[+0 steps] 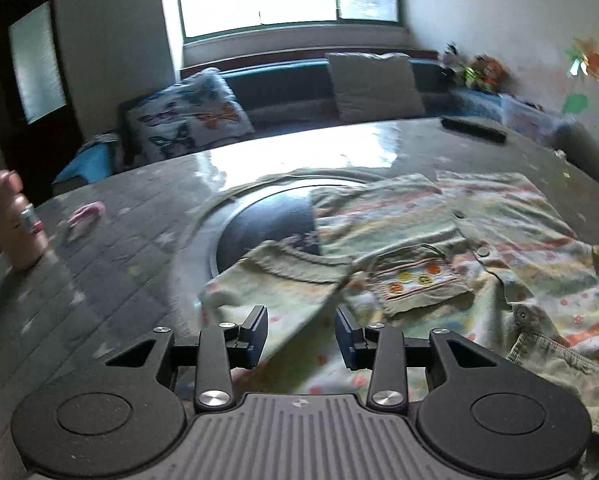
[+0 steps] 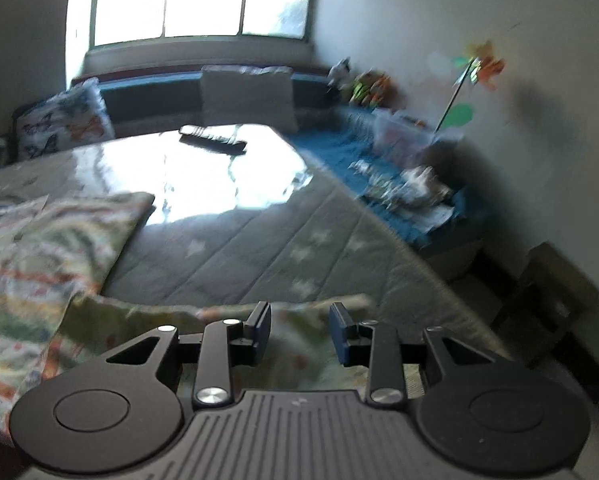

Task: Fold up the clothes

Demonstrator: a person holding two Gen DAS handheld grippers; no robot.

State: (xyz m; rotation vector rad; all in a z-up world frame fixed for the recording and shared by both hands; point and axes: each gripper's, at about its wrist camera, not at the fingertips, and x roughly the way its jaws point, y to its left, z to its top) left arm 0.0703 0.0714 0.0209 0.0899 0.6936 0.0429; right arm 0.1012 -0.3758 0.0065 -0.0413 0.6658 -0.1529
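Observation:
A small patterned button shirt (image 1: 451, 240) with pale green, orange and white stripes lies spread on the grey table (image 1: 111, 264). It has a chest pocket (image 1: 419, 280). My left gripper (image 1: 301, 332) is open just above the shirt's near left sleeve (image 1: 275, 292), holding nothing. In the right wrist view the shirt body (image 2: 47, 248) lies at the left and its other sleeve (image 2: 219, 320) stretches under my right gripper (image 2: 299, 332), which is open with the cloth below its fingers.
A dark round inset (image 1: 267, 224) sits in the table under the shirt. A remote control (image 2: 213, 140) lies at the far side. A pink bottle (image 1: 17, 224) and a small pink item (image 1: 85, 216) stand at the left. A sofa with cushions (image 1: 375, 84) runs behind.

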